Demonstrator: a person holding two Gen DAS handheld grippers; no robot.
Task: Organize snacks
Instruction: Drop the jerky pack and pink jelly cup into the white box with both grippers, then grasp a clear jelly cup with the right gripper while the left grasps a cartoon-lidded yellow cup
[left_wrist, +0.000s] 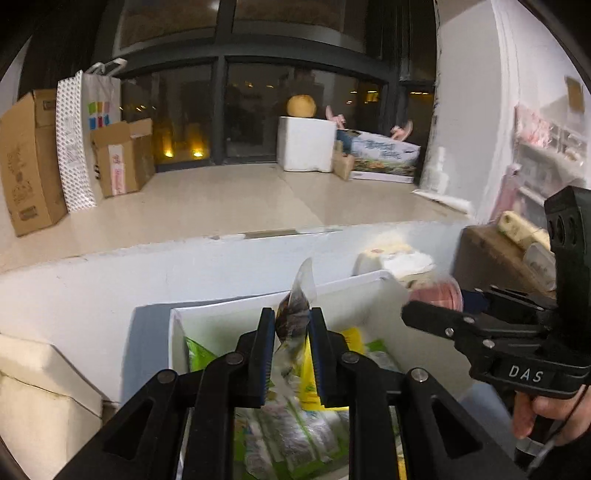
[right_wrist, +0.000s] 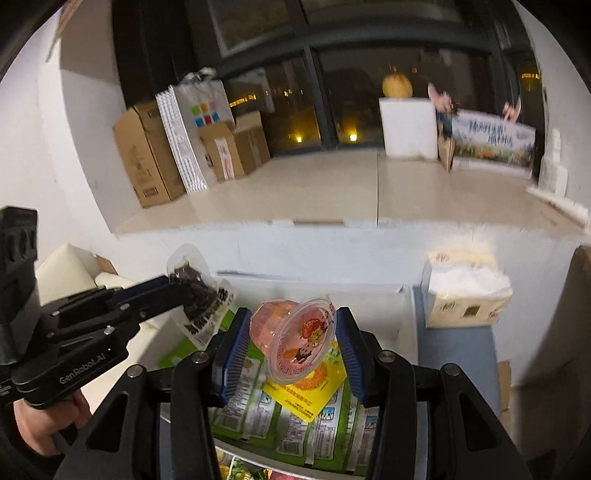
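Note:
My left gripper (left_wrist: 291, 325) is shut on a clear snack packet with dark contents (left_wrist: 293, 317), held above a white storage box (left_wrist: 258, 301). The packet also shows in the right wrist view (right_wrist: 199, 295), pinched by the left gripper (right_wrist: 173, 286). My right gripper (right_wrist: 291, 339) is shut on a pink jelly cup (right_wrist: 295, 339) with a printed lid, held over the box. In the left wrist view the right gripper (left_wrist: 410, 308) is at the right with the pink cup (left_wrist: 439, 295) blurred behind it. Green snack packs (right_wrist: 258, 402) and a yellow packet (right_wrist: 314, 391) lie in the box.
A tissue pack (right_wrist: 465, 295) stands right of the box on a blue surface. A raised tiled ledge (left_wrist: 240, 199) behind holds cardboard boxes (left_wrist: 29, 158), a paper bag (left_wrist: 99, 110), a white foam box (left_wrist: 306, 144) and a printed carton (left_wrist: 384, 155). A wall (left_wrist: 469, 110) is at the right.

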